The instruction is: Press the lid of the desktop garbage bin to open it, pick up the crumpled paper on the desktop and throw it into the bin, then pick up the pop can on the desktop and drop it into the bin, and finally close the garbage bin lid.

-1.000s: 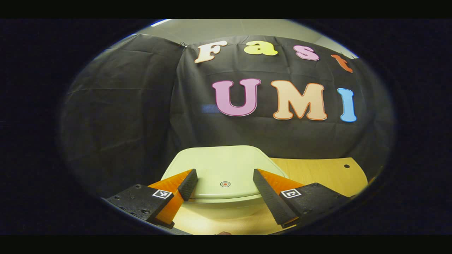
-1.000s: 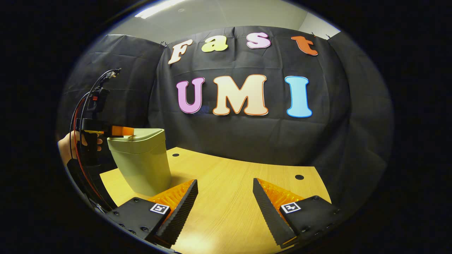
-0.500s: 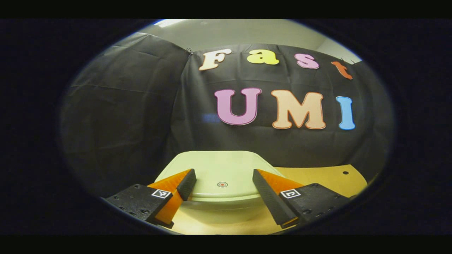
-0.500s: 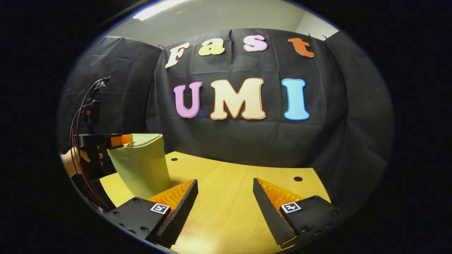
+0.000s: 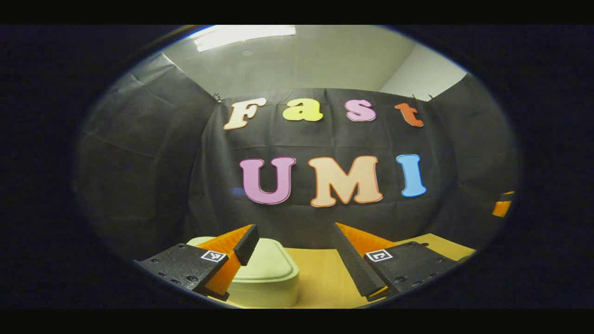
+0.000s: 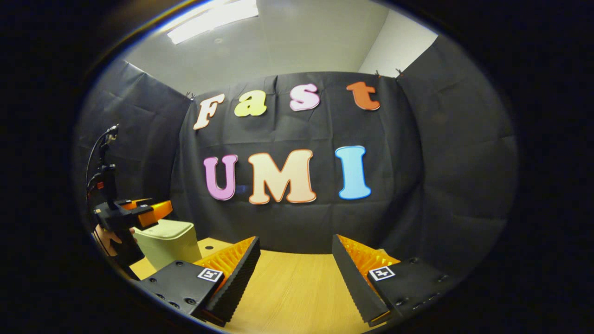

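lid (image 5: pixel 271 260) of the pale green plastic bin sits shut, below-left of the nearer, spread-fingered left gripper (image 5: pixel 294 255).

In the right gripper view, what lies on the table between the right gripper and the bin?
Nothing: in the right gripper view, bare table runs from the open right gripper to the closed bin at far left.

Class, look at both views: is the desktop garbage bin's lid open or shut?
Shut. The lid lies flat on the bin, no gap along its rim.
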Tool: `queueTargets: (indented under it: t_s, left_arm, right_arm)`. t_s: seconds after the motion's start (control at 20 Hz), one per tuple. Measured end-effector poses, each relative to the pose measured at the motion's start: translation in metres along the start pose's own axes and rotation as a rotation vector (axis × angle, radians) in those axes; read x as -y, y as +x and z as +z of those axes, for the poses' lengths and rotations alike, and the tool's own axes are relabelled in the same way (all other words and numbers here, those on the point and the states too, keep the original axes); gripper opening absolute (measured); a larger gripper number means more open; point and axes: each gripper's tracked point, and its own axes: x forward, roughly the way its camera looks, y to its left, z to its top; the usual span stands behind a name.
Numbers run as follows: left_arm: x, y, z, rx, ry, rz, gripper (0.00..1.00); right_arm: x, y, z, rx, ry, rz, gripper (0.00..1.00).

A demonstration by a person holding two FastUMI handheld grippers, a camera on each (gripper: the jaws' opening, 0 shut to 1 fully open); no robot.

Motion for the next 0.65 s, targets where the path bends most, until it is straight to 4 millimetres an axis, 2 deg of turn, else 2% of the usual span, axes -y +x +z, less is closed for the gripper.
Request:
queueTargets:
  t_s: [0.3, 0.45, 0.5, 0.65]
  left_arm:
    - [0.069, -0.014, 0.006, 0.026, -0.036, -0.140, 0.92]
    - [0.087, -0.020, 0.006, 0.027, -0.041, -0.175, 0.92]
    - [0.092, -0.022, 0.005, 0.018, -0.053, -0.185, 0.92]
    - [0.098, -0.027, 0.003, 0.006, -0.067, -0.190, 0.92]
  right_arm:
    - [0.031, -0.022, 0.018, 0.057, 0.035, -0.075, 0.98]
    - [0.039, -0.029, 0.018, 0.063, 0.036, -0.090, 0.95]
    - [0.040, -0.031, 0.019, 0.066, 0.036, -0.091, 0.97]
    - [0.041, -0.036, 0.024, 0.084, 0.040, -0.082, 0.98]
